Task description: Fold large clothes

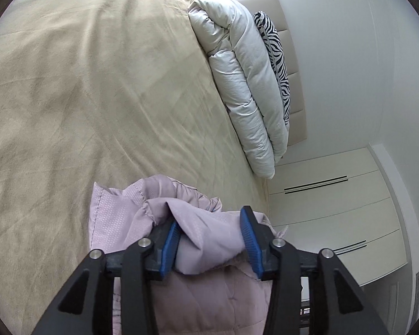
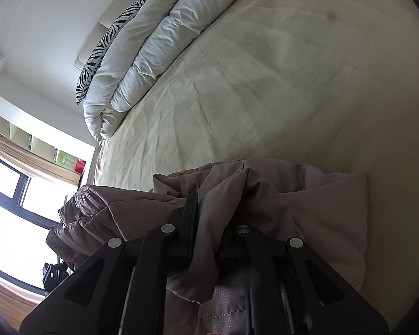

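Observation:
A pale pink quilted garment [image 1: 131, 212] hangs bunched over the near edge of a beige bed [image 1: 97, 89]. My left gripper [image 1: 209, 234] has its blue pads [image 1: 170, 245] closed on a thick fold of that garment. In the right wrist view the same garment [image 2: 329, 212] looks brownish in shadow. My right gripper [image 2: 215, 223] grips a fold of it between its black fingers [image 2: 191, 209]; the right finger is mostly hidden by cloth. Both grippers hold the cloth just above the bed.
A rolled white duvet [image 1: 245, 83] and a zebra-print pillow [image 1: 276, 55] lie against the headboard [image 1: 293, 64]. White wardrobe doors [image 1: 335, 209] stand beside the bed. A bright window [image 2: 19, 195] and shelves [image 2: 28, 136] show at the left of the right wrist view.

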Demonstrator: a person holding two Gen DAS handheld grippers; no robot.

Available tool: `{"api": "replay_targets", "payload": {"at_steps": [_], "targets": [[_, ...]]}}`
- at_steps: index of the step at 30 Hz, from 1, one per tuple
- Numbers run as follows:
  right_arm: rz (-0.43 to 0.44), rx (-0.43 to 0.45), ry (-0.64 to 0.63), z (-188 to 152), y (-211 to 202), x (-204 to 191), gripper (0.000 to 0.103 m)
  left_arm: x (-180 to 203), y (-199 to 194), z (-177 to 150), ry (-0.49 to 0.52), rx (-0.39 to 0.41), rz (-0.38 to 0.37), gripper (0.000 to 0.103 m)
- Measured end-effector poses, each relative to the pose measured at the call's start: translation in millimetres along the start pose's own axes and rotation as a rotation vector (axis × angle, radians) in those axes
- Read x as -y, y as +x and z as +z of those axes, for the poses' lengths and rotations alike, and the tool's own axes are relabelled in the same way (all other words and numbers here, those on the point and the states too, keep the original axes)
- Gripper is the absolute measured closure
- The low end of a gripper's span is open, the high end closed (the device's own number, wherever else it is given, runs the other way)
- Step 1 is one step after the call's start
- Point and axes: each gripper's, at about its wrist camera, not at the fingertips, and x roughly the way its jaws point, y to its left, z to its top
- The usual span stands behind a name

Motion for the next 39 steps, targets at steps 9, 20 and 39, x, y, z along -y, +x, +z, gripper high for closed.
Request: {"api": "replay_targets", "payload": {"at_steps": [9, 20, 39], "targets": [[0.003, 0.016, 0.006, -13.1, -33.9, -4.9, 0.083, 69.1, -48.2, -35.6, 0.236, 0.09, 0.062, 0.032], [-0.007, 0.058, -0.057, -17.3, -94.8, -30.1, 0.0, 142.5, 11.6, -119.9, 0.618, -0.044, 0.167, 0.032], [-0.285, -0.189, -0.483, -89.8, 22.0, -133.4, 0.064, 105.2, 142.5, -95.7, 0.823, -0.102, 0.6, 0.027]]}}
